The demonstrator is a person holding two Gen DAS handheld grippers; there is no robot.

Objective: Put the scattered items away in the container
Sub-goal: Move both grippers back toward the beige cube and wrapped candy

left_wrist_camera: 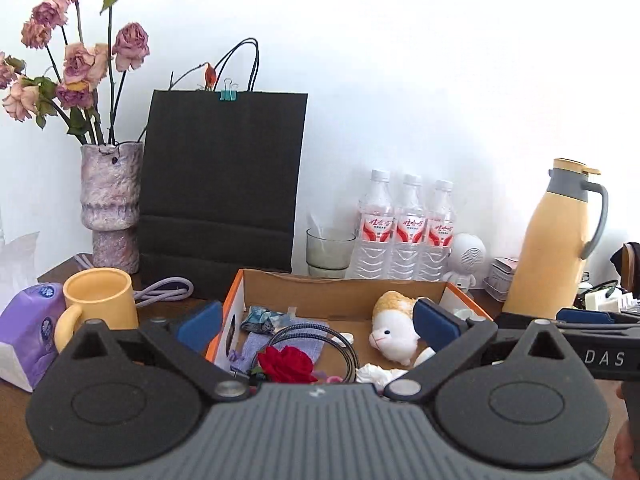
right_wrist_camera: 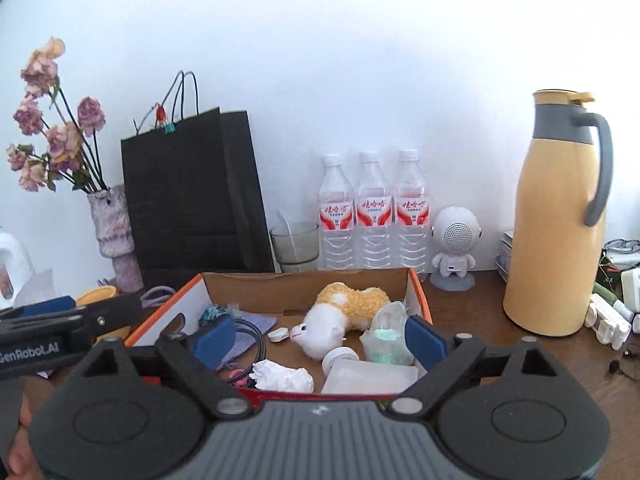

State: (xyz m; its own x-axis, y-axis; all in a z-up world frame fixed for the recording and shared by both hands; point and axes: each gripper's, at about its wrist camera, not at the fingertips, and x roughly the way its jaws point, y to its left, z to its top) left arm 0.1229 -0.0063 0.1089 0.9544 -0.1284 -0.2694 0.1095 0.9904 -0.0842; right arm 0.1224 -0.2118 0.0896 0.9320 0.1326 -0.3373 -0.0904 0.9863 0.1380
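Observation:
An open cardboard box (left_wrist_camera: 340,286) (right_wrist_camera: 304,282) with orange edges sits on the wooden table in front of both grippers. Inside lie a plush lamb (left_wrist_camera: 394,326) (right_wrist_camera: 340,316), a red rose (left_wrist_camera: 286,364), a dark braided cable (left_wrist_camera: 320,338) (right_wrist_camera: 252,340), a purple cloth (left_wrist_camera: 276,340), crumpled tissue (right_wrist_camera: 282,376) and a clear bag with something green (right_wrist_camera: 386,336). My left gripper (left_wrist_camera: 318,326) stands open before the box, nothing between its blue pads. My right gripper (right_wrist_camera: 320,340) is open too, holding nothing.
Behind the box stand a black paper bag (left_wrist_camera: 222,196), a vase of dried roses (left_wrist_camera: 112,204), a glass (left_wrist_camera: 330,252), three water bottles (left_wrist_camera: 406,232) and a white robot speaker (right_wrist_camera: 456,244). A yellow jug (right_wrist_camera: 556,220) is at right; a yellow mug (left_wrist_camera: 100,300) and tissue pack (left_wrist_camera: 30,328) at left.

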